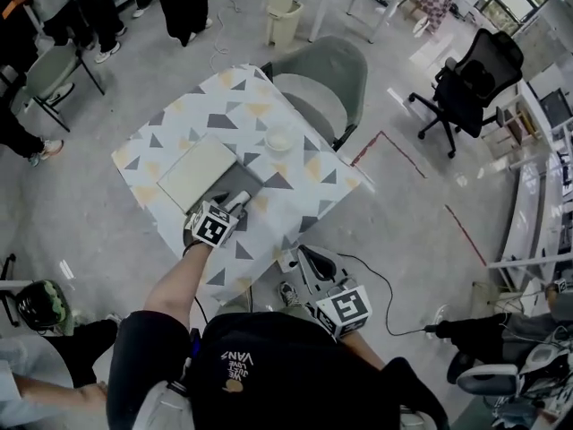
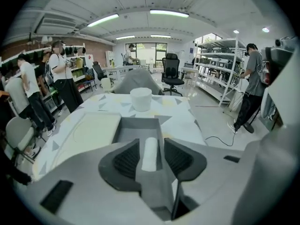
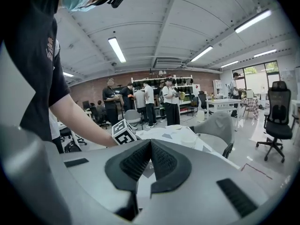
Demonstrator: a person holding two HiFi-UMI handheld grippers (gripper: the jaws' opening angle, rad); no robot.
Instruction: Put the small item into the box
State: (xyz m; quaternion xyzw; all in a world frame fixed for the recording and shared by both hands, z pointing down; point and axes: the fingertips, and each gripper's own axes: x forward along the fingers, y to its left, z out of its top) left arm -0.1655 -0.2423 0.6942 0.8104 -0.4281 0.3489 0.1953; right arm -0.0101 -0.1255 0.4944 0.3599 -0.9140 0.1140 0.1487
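Cylinder (image 2: 150, 153), small and white, lies inside the open grey box (image 2: 133, 124), loose between the left gripper's (image 2: 151, 141) parted jaws, while the right gripper (image 3: 150, 142) waits clenched and empty; placing looks done, so lift clear next.

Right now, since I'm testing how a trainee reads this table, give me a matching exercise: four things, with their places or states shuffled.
Things:
1 white cylinder
2 cream lid
3 white cup
4 right gripper

Places or states:
A jaws together
B beyond the grey box
C between the jaws of the left gripper
D flat beside the grey box

Pairs: 1-C; 2-D; 3-B; 4-A
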